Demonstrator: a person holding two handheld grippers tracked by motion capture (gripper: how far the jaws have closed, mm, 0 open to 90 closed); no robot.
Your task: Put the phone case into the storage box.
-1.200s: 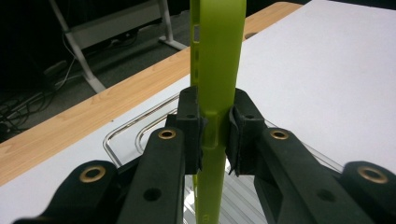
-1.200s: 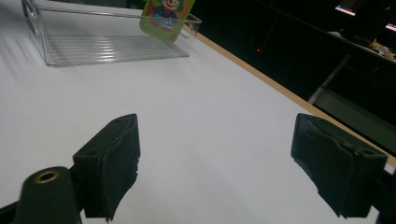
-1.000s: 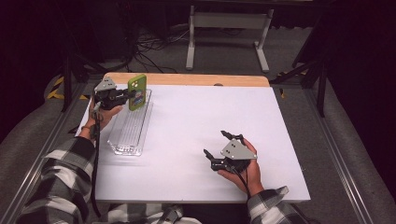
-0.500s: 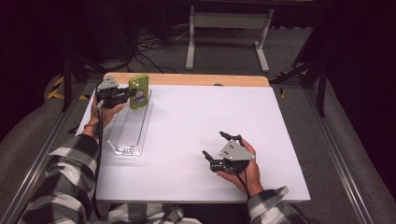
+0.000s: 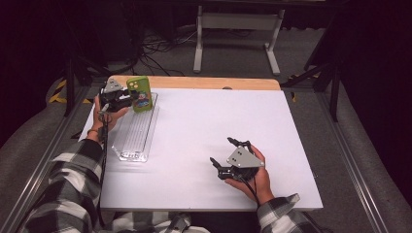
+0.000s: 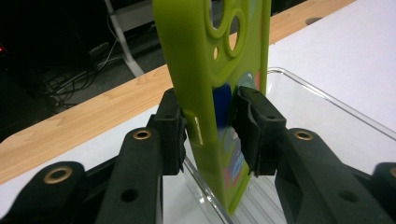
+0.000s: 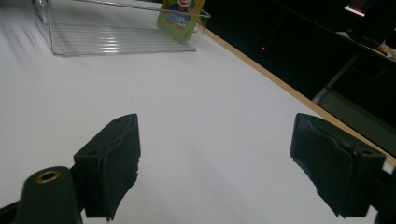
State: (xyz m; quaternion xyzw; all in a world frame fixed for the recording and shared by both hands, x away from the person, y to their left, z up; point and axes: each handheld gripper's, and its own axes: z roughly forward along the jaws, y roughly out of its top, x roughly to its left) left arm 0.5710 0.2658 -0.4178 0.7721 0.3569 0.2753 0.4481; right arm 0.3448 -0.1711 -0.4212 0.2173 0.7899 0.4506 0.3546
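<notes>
You are holding one green phone case (image 6: 210, 93) upright between the pads of your left gripper (image 6: 208, 126), its lower edge standing in the far end of the single clear plastic tray (image 5: 133, 133) at the left of the white table (image 5: 204, 126). The jaws have just been opening; the left pad looks to be touching the case's edge, while at the right pad you cannot tell whether contact remains. No brand or readable writing is showing on the case; a cartoon clown figure is printed on it, and three round camera cutouts are counting near its top. Your right gripper (image 7: 215, 154) is resting wide open over bare table, well apart from the tray.
</notes>
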